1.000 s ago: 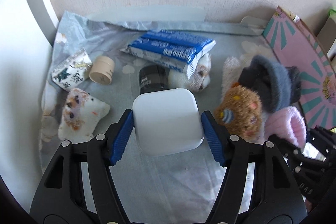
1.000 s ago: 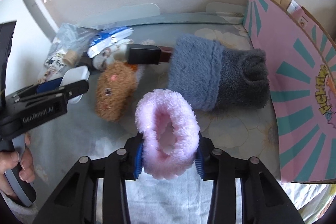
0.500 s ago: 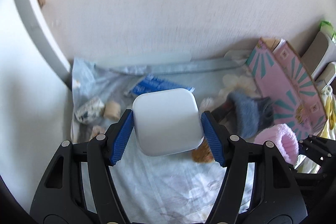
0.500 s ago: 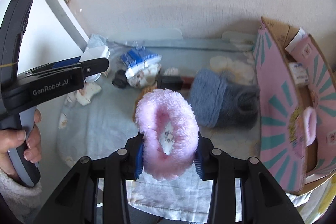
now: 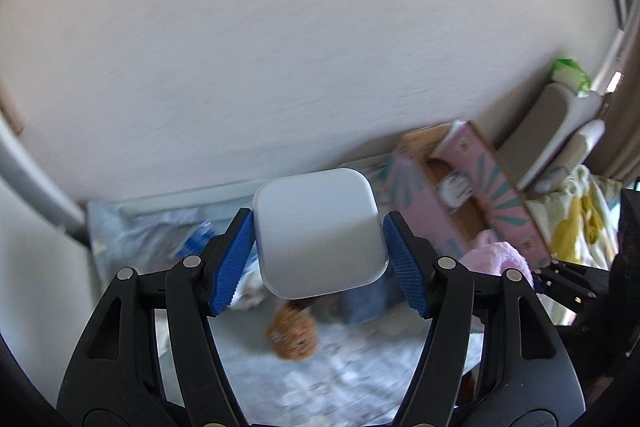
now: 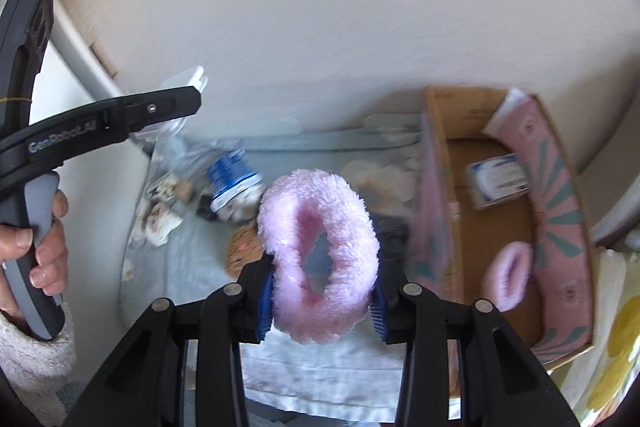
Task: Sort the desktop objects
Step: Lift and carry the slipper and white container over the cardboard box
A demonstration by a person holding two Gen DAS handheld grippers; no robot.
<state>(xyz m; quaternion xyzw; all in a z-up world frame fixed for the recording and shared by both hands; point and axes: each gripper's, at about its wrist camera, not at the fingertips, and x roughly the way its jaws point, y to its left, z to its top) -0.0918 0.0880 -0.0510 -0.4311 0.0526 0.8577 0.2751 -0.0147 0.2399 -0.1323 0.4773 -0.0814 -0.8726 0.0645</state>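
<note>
Pale wall fills the background above a surface point(image 6: 188, 267) draped in light blue floral cloth. At its right end stands a pink cardboard box point(image 6: 560, 195) with teal rays, a second pink fuzzy sock point(image 6: 506, 277) lying inside. Left claw point(image 5: 320, 247) is clamped on a white rounded-square case point(image 5: 318, 231), held up in the air above the cloth. Right claw point(image 6: 322, 301) grips a pink fuzzy sock point(image 6: 320, 239) by its cuff, raised over the clutter: a brown plush toy point(image 5: 294, 333), a grey sock point(image 6: 394, 231), and a blue-and-white packet point(image 6: 232, 179). A hand point(image 6: 44, 247) grasps the left claw's handle.
</note>
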